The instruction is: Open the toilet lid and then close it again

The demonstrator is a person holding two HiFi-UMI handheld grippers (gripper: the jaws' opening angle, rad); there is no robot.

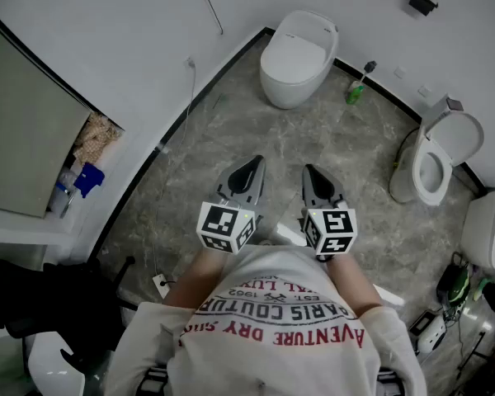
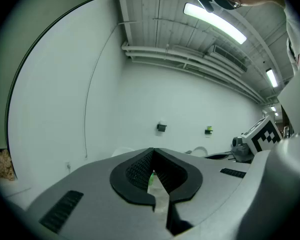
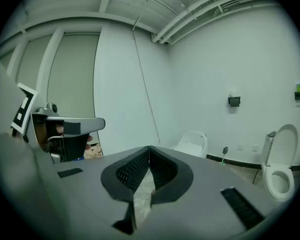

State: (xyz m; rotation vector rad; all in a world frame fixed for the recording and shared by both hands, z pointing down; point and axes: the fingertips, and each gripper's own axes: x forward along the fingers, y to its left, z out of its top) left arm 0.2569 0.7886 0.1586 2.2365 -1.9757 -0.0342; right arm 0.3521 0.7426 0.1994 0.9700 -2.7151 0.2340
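Note:
A white toilet [image 1: 297, 56] with its lid down stands at the far wall and also shows in the right gripper view, toilet [image 3: 192, 143]. A second toilet [image 1: 441, 155] at the right has its lid raised; in the right gripper view this open toilet [image 3: 281, 164] stands at the right edge. Both grippers hover over the floor in front of the person, well short of either toilet. My left gripper [image 1: 255, 163] is shut and empty, its tips meeting, left gripper [image 2: 152, 151]. My right gripper [image 1: 311, 172] is shut and empty too, right gripper [image 3: 149, 148].
A green bottle [image 1: 356, 93] stands on the floor between the toilets. A shelf with a blue bottle [image 1: 88, 178] lines the left wall, with a black chair [image 1: 33, 304] below it. A power strip [image 1: 161, 285] and cables lie on the floor; more gear [image 1: 455, 283] sits at the right.

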